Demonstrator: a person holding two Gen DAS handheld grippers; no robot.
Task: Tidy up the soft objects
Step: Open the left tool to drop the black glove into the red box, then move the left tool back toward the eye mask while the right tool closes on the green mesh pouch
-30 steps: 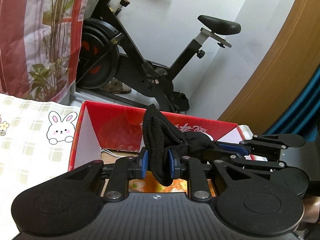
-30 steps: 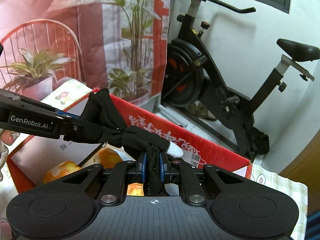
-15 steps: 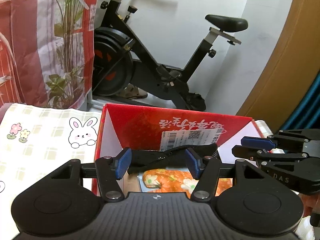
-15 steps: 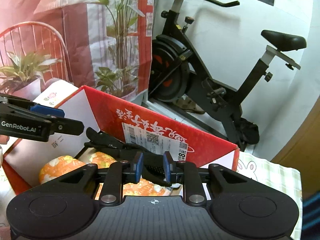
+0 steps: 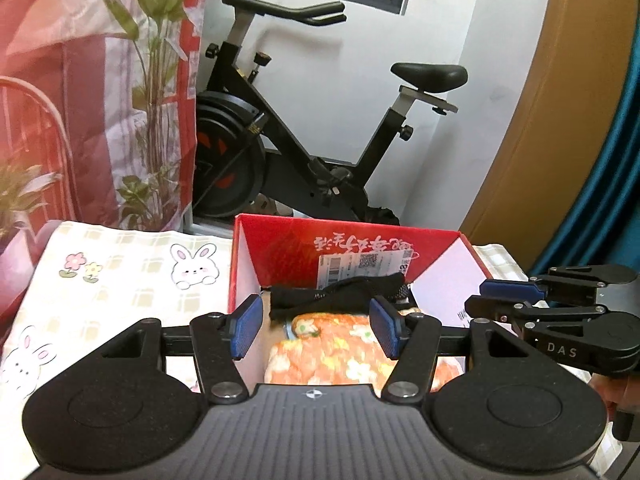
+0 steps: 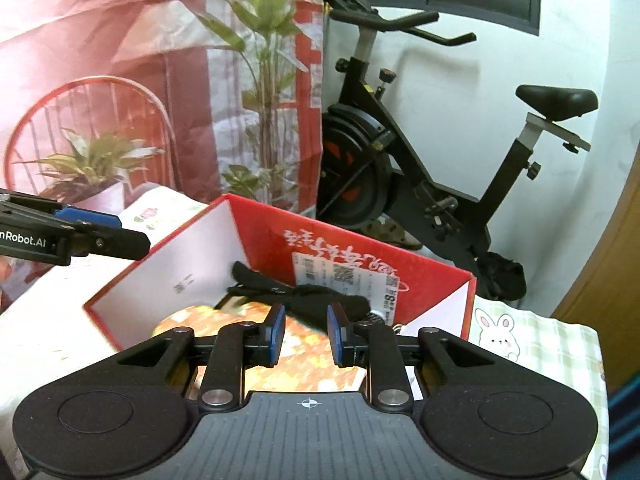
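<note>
Two grippers hover above the red box [image 5: 436, 248]; the left gripper [image 5: 316, 330] is spread wide, the right gripper [image 6: 306, 334] parted, both empty; the black glove [image 5: 340, 294], possibly two, lies inside on an orange floral cloth [image 5: 340, 356].

Matt black plastic on the left gripper [image 5: 316, 330], blue rubbery-looking pads [image 5: 247, 327] inside its jaws, bright metal rivets. The black glove [image 5: 340, 294] is rough knitted cloth, lying on soft orange flowered fabric [image 5: 344, 354]. The red box [image 5: 280, 252] is glossy card outside, plain white within, with a paper label [image 5: 362, 266]. Checked cloth [image 5: 120, 276] covers the desk, possibly cotton.
</note>
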